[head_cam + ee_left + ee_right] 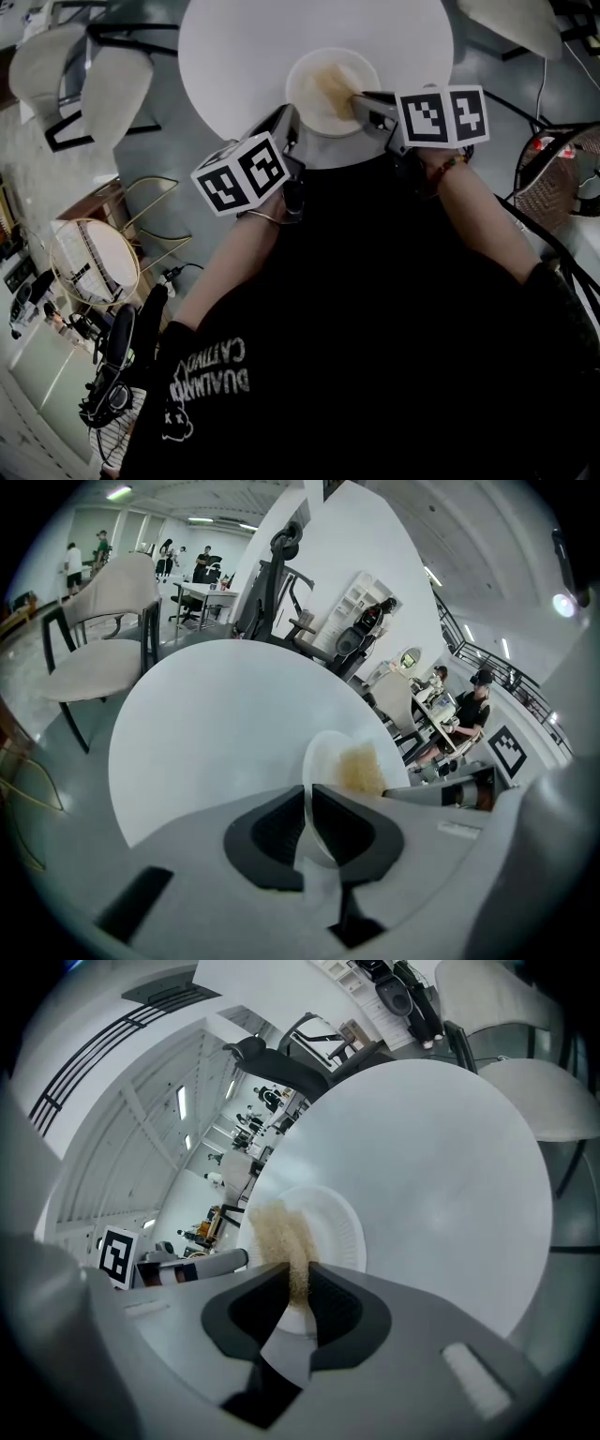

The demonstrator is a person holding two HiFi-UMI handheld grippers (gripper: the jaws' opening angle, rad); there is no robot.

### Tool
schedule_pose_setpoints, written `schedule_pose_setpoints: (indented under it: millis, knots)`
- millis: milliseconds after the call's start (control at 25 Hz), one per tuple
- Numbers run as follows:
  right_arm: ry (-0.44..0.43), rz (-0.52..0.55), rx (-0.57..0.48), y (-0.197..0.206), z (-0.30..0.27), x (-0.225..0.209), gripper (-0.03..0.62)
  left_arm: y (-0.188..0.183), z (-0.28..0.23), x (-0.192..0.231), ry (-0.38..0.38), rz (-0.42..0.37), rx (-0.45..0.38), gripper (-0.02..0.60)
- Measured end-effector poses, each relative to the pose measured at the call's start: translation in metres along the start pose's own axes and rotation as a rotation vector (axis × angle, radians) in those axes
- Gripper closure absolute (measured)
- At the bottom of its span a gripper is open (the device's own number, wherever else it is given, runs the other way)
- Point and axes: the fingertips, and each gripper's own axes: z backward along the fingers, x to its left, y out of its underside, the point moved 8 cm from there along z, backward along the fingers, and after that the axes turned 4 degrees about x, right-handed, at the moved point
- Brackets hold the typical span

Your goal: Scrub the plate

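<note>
At the upper left of the head view a pale chair (117, 84) stands beside the round white table (244, 47). Just right of it, near the table's lower edge, the left gripper (287, 124) reaches up toward the white plate (309, 101), its marker cube at lower left. In the left gripper view the left gripper (307, 797) has its jaws drawn nearly together on the near rim of the plate (328, 761). The thin edge runs between the two dark pads, and the plate looks tilted up on that edge. The plate sits at the near side of the table, in the upper middle of the head view.

A tan scrub pad (334, 86) lies across the middle of the plate. It may be a cloth rather than a sponge; the views are too soft to tell.

Further right, the right gripper (360, 99) comes in from the plate's right rim. In the right gripper view the right gripper (300, 1277) is clamped narrowly on the near end of the scrub pad (281, 1232), which stretches over the plate (333, 1227).
</note>
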Motion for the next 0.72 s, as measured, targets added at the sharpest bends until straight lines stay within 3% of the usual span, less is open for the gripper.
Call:
schedule_pose_setpoints:
  millis: [720]
  knots:
    - [0.028, -0.049, -0.07, -0.008, 0.031, -0.031, 0.528, -0.012, -0.007, -0.017, -0.012, -0.075, 0.013, 0.551]
